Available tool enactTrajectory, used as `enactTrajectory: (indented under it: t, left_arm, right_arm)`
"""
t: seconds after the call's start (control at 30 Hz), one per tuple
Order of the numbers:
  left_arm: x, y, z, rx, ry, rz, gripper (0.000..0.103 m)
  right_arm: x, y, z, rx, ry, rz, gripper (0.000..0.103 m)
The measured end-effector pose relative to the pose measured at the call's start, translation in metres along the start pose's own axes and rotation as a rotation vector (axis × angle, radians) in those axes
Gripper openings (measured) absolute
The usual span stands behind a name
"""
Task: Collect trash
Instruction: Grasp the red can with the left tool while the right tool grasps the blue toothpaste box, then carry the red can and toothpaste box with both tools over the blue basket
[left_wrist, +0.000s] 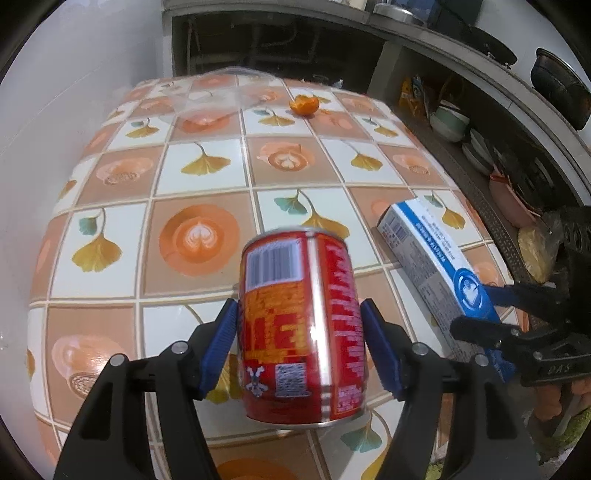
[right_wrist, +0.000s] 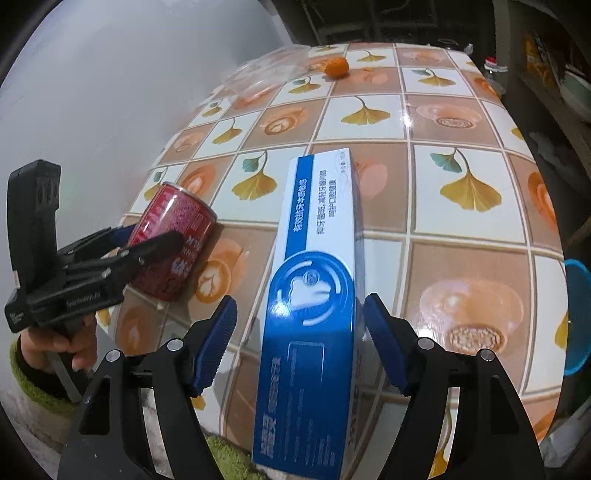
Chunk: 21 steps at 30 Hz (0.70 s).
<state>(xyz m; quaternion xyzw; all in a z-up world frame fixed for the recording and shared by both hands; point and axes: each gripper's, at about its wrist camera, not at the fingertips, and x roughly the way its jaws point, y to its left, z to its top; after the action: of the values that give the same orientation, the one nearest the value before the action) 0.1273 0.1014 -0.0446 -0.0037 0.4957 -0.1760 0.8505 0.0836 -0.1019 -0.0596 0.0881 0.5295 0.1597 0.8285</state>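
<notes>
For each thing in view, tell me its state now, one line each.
Red can: upright, clamped between the left gripper's pads.
Left gripper: shut on the red can.
Blue and white box: lying flat between the right gripper's fingers, gaps on both sides.
Right gripper: open around the box.
Orange peel: loose at the table's far end.
Clear plastic bag: crumpled, lying beside the peel.

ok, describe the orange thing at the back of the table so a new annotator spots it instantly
Start at the tiled-pattern table and go to its far edge, away from both grippers. There, right of the crumpled clear plastic bag, sits a small orange fruit with its peel torn open on top. It is the only round, solid-orange object; the can and box lie near.
</notes>
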Motion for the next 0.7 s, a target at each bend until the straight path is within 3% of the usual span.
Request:
enactTrajectory:
  t: [0.27, 0.7]
  left_arm:
    - [0.008, 0.0, -0.002, 0.004, 0.01, 0.021, 0.064]
    - [0.008, -0.009, -0.005, 0.058, -0.023, 0.077, 0.064]
  right_arm:
    - [0.005, -0.002, 0.005, 0.002, -0.005, -0.012, 0.068]
    - [0.01, -0.003, 0.006, -0.004, -0.007, -0.058, 0.057]
